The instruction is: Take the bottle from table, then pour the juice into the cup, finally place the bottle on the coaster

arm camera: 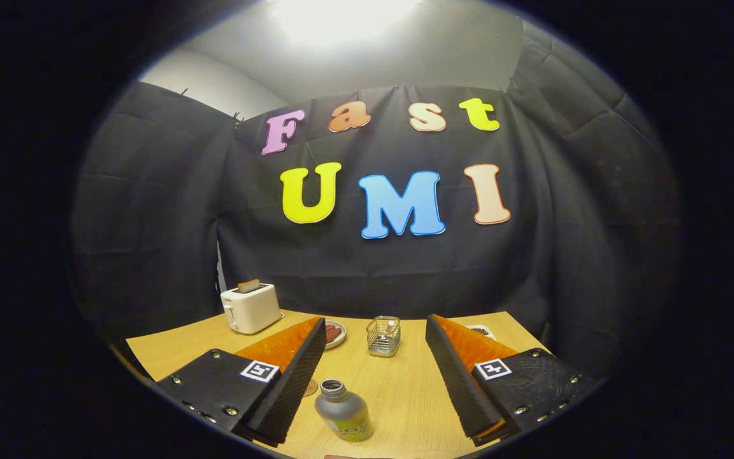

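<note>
Between the wide-open, empty tool [376,376], nearer its left finger, the uncapped juice bottle [343,410] stands on the desk [405,389]; closing off-centre could tip it and spill juice.

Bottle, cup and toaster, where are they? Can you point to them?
Bottle [343,413]: gripper view, on its grey body, between the open fingers.
Cup [383,336]: gripper view, on its glass side, beyond the fingers.
Toaster [252,309]: gripper view, on its white front.

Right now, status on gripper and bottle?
Gripper open, fingers apart. Grey uncapped bottle upright on wooden table, between fingers, untouched. Clear ribbed glass cup beyond. Nothing in the way.
</note>
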`<state>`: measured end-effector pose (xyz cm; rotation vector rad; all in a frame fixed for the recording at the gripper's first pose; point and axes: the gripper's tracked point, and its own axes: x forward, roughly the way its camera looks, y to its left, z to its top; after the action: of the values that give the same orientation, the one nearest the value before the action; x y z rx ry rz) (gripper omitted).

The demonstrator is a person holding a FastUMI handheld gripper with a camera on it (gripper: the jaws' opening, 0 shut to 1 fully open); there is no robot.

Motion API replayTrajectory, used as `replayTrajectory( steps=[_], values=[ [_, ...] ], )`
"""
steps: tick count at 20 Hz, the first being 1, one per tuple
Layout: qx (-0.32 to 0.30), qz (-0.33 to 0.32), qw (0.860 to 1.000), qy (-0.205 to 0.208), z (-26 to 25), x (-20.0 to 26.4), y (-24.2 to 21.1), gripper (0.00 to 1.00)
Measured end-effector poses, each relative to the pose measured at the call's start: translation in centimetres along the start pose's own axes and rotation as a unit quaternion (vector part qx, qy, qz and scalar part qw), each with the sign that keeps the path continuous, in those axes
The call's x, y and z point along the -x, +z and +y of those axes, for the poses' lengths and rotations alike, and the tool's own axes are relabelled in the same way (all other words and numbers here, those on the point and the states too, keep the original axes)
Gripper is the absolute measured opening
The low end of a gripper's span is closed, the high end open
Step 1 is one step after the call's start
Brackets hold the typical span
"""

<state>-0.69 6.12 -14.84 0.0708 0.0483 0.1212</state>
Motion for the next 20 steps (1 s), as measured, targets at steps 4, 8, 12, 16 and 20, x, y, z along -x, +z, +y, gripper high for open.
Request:
replayTrajectory(
  steps=[4, 8, 12, 16, 20],
  values=[
    [0.013, 0.022, 1.000, 0.005, 1.2, -0.8, -4.9, 0.97],
    [0.018, 0.023, 0.999, 0.014, 2.4, -1.1, -6.9, 0.97],
    [0.006, 0.030, 0.999, 0.020, 3.6, -1.9, -8.4, 0.97],
    [0.005, 0.029, 0.999, 0.014, 4.0, -2.8, -10.1, 0.97],
    [0.004, 0.048, 0.999, 0.008, 3.9, -3.9, -12.6, 0.97]
  ],
)
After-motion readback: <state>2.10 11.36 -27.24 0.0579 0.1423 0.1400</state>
